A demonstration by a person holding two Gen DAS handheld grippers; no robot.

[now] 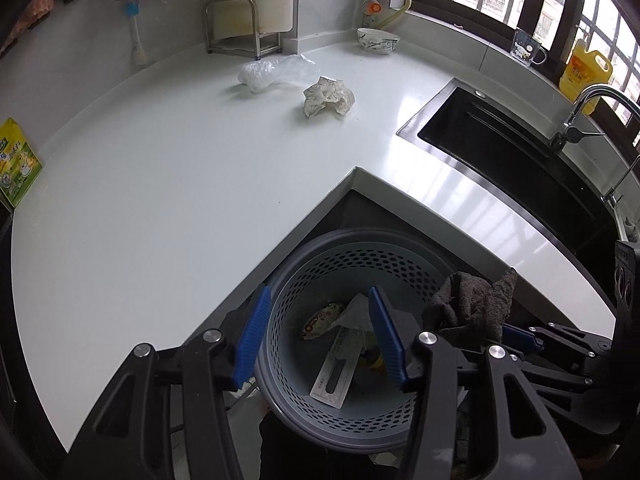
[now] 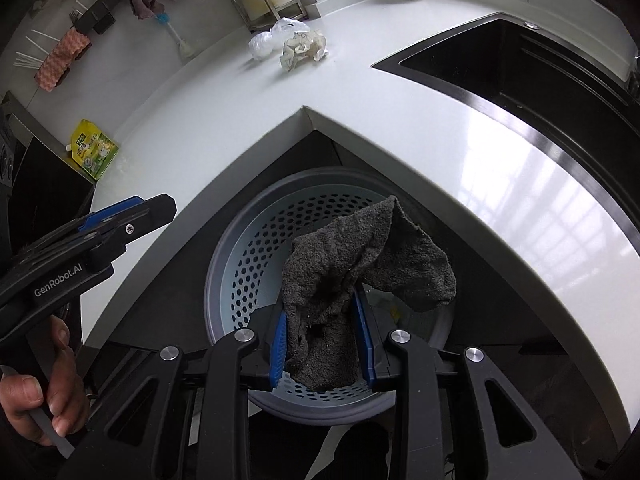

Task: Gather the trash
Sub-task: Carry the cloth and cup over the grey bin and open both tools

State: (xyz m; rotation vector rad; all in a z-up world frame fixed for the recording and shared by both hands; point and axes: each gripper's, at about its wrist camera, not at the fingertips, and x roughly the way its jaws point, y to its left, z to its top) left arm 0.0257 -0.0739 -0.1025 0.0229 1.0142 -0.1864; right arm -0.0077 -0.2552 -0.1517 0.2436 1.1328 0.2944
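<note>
A grey perforated trash basket (image 1: 320,256) (image 2: 240,264) stands on the floor in the counter's inner corner. It holds a snack wrapper (image 1: 320,320), a white strip package (image 1: 334,372) and other scraps. My left gripper (image 1: 320,340) is open and empty above the basket. My right gripper (image 2: 322,344) is shut on a dark grey rag (image 2: 352,264) (image 1: 472,304) and holds it over the basket. A crumpled paper (image 1: 328,96) (image 2: 304,50) and a clear plastic bag (image 1: 276,74) (image 2: 268,40) lie on the white counter (image 1: 160,200) far back.
A black sink (image 1: 520,160) (image 2: 540,72) with a tap (image 1: 576,116) is on the right. A bowl (image 1: 378,40), a metal rack (image 1: 240,28), a glass mug (image 1: 526,46), a yellow bottle (image 1: 584,74) and a green pouch (image 1: 16,164) (image 2: 94,148) stand along the counter edges.
</note>
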